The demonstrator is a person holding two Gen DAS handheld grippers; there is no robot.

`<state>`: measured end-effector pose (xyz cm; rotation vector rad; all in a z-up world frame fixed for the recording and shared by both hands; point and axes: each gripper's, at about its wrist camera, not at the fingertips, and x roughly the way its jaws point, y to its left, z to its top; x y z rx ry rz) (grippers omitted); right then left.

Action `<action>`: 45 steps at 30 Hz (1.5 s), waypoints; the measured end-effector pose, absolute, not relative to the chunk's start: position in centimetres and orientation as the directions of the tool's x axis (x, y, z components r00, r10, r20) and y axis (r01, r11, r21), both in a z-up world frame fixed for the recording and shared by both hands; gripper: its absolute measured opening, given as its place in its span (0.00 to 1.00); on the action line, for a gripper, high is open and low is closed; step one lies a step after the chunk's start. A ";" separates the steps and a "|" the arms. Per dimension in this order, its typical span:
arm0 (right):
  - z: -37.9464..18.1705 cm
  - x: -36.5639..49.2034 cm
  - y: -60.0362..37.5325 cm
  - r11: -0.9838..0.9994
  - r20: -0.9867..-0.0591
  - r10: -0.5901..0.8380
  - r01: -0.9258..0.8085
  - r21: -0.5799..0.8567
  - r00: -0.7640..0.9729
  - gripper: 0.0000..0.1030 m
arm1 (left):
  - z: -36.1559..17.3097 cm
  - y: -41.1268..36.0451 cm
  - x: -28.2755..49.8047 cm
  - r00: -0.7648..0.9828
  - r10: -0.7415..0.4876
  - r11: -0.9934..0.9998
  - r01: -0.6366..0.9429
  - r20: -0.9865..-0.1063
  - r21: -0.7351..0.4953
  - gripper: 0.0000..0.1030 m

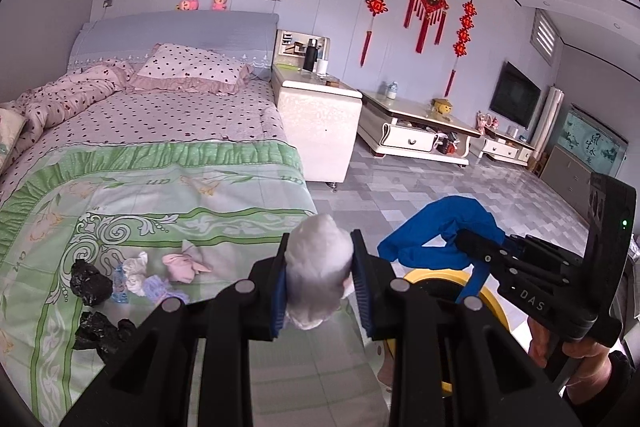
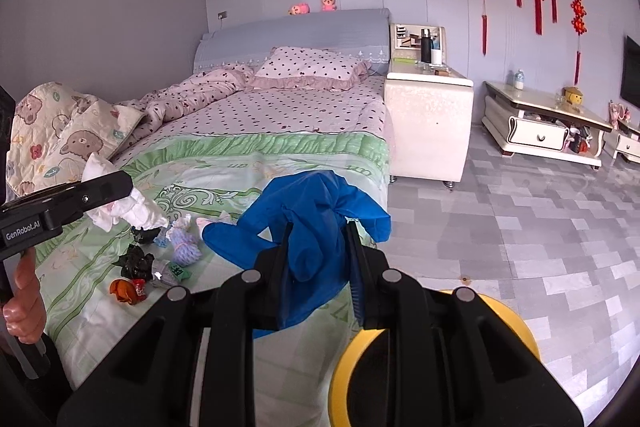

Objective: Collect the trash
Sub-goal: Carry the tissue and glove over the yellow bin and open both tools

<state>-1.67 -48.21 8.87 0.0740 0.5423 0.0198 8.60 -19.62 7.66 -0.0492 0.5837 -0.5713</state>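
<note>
While the left gripper [image 1: 320, 281] pinches a wad of white tissue [image 1: 318, 271] between its blue pads, the right gripper [image 2: 318, 267] is clamped on a blue plastic bag [image 2: 316, 223] that drapes over both fingers. Both hang at the near end of the bed [image 1: 168, 155], past its right edge. A yellow bin [image 2: 516, 327] sits on the floor below the right gripper, rim partly hidden by the fingers.

More trash lies on the green bedspread [image 2: 240, 171], near left: black crumpled plastic [image 1: 90, 283], a pink wad [image 1: 182, 265], white paper scraps [image 1: 136, 271], a lilac net [image 2: 184, 247], an orange-red wrapper [image 2: 128, 290]. All well apart from both grippers. Far right: white nightstand [image 2: 428, 123], low TV cabinet [image 1: 416, 127].
</note>
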 end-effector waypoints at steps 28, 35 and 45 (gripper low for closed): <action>3.4 -5.7 -60.2 0.964 -0.623 -0.130 0.245 0.102 0.771 0.22 | -0.2 -36.0 8.8 0.473 -0.578 0.760 0.608 -0.664 -0.228 0.26; 1.3 -5.8 -62.0 0.945 -0.660 -0.132 0.295 0.142 0.739 0.23 | -2.0 -37.6 8.6 0.441 -0.566 0.758 0.610 -0.697 -0.230 0.26; 1.0 -6.1 -62.8 0.924 -0.675 -0.154 0.347 0.161 0.722 0.35 | -2.7 -38.2 8.3 0.427 -0.559 0.758 0.610 -0.711 -0.231 0.26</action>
